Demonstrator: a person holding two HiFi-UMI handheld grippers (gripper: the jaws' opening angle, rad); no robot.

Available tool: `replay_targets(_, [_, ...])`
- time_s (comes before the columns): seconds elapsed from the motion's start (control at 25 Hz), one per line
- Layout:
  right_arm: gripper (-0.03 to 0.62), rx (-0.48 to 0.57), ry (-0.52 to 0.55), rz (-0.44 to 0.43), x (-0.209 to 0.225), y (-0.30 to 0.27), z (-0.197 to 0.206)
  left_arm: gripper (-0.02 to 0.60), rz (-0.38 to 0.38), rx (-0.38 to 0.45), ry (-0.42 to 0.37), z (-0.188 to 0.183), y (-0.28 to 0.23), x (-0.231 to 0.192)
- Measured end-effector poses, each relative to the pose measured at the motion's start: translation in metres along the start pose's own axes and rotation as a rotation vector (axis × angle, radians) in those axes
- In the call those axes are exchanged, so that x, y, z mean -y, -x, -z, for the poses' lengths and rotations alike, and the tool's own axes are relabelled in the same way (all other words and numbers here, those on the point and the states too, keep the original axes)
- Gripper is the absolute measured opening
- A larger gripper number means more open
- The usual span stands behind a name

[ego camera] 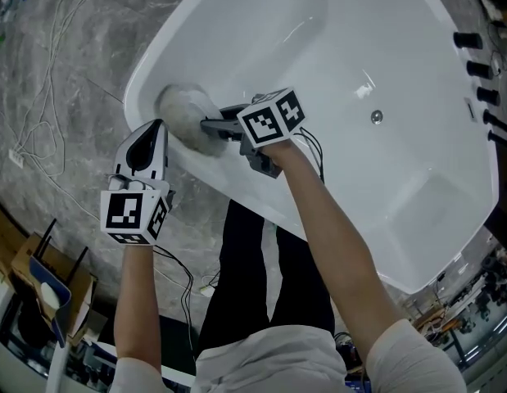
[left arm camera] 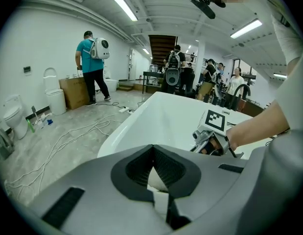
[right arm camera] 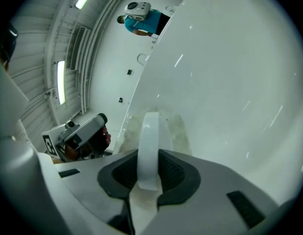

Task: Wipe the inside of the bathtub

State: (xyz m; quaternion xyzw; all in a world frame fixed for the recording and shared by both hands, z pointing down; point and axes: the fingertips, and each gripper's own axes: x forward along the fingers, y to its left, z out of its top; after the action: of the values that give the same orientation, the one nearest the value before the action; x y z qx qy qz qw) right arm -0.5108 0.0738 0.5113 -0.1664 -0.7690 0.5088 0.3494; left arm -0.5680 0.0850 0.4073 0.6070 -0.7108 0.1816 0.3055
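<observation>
Your right gripper (ego camera: 214,127) has its jaws clamped on the flat white handle (right arm camera: 150,146) of a fluffy grey pad (ego camera: 184,110). The pad is pressed against the inside wall of the white bathtub (ego camera: 384,47) at its left end, just under the rim. Your left gripper (ego camera: 151,137) sits by that rim, just left of the pad and nearer to you, with its jaws closed together and nothing between them
</observation>
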Motion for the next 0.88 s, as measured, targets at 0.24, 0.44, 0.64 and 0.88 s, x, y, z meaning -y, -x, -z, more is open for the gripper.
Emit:
replay_targets(0.24, [0.095,0.006,-0.225,0.1,0.01,0.006,0.012,0.006,0.039,-0.025,-0.008,0.0,-0.002,0.015])
replay_targets(0.44, [0.095,-0.015,-0.295,0.123,0.011,0.017,0.023,0.006,0.08,-0.039,-0.038,-0.004,-0.007,0.034])
replay_targets(0.64, [0.095,0.008,-0.318,0.166,0.01,0.029,0.036,0.006,0.112,-0.047,-0.047,-0.004,-0.007,0.05])
replay_targets(0.88, [0.095,0.068,-0.343,0.261,0.013,0.05,0.055,0.006,0.178,-0.114,-0.05,0.007,-0.017,0.071])
